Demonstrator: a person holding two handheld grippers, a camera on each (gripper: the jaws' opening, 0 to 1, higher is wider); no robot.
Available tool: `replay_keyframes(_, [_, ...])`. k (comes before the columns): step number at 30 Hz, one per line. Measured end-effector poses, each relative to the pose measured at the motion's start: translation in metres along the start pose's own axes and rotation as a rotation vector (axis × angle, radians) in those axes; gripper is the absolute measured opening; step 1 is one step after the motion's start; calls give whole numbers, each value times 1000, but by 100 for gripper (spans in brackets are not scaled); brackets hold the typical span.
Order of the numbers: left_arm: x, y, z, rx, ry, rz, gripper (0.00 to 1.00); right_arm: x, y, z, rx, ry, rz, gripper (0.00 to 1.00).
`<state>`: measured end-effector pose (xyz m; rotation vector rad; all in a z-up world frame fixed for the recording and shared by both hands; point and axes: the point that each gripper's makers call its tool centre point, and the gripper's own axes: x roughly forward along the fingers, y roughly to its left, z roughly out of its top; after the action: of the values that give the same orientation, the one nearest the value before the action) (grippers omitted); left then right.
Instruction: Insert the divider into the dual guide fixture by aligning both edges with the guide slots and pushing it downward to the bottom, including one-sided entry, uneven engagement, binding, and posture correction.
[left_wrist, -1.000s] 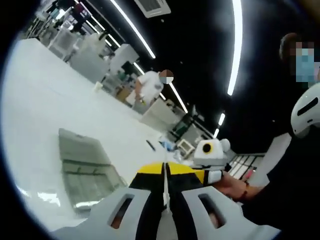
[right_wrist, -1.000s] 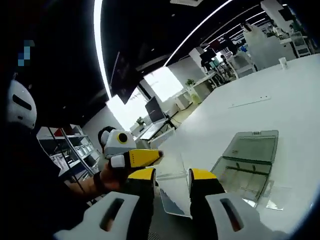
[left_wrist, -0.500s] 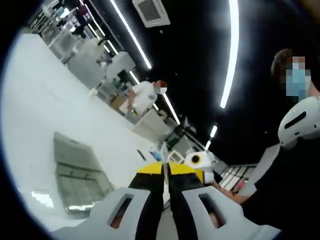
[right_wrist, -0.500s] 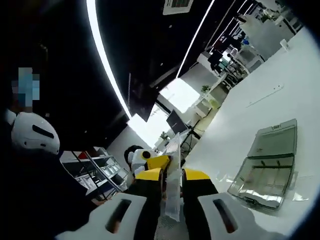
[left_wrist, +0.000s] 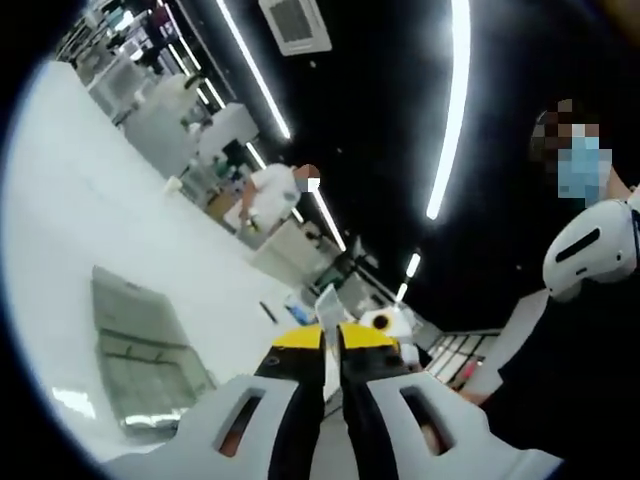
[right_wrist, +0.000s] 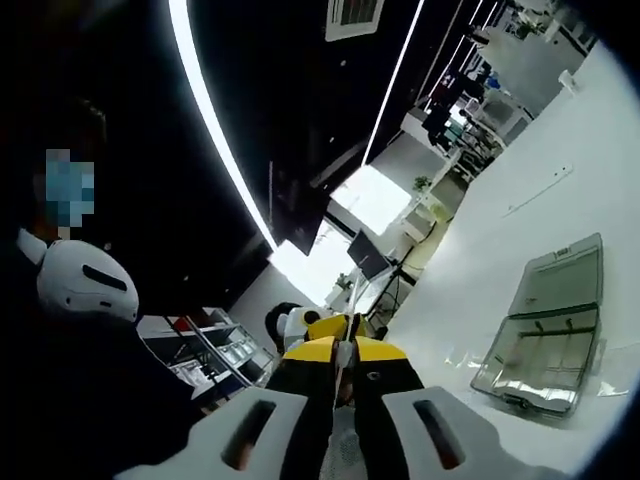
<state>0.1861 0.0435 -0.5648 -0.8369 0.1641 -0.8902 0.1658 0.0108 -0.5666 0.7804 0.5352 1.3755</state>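
Thin, stiff, clear divider pinched edgewise between both closed claws, high above fixture on white surface; likely slippery.

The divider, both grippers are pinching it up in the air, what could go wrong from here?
1. The divider is thin, clear and seen edge-on, so judging its alignment may be hard.
2. The left gripper and right gripper both clamp it; uneven pushing could tilt it and cause binding.
3. The fixture lies off to the side, risking one-sided entry.
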Motion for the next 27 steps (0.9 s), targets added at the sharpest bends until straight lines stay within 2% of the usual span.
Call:
replay_keyframes(2, [0,-3,1,5,-8,-23,2,-2,0,2,-3,-8,6,0])
replay_keyframes(6, [0,2,0,62,14,2,5,-1,-3,3,-15,-23,-15,0])
replay_keyframes(11, [-2,6,-1,65,40,9,8,1,-6,3,-41,-37,-51,0])
replay_keyframes(14, [-6,12,-3,79,55,33,14,2,-11,4,-42,-50,-85,0])
replay_keyframes(21, [-20,17,1,101,68,47,18,7,-21,7,-51,-77,-168,0])
replay_keyframes(25, [-27,24,4,130,83,64,23,10,-34,7,-61,-86,-260,0])
replay_keyframes(27, [-31,28,6,155,96,68,25,12,-35,6,-60,-95,-276,0])
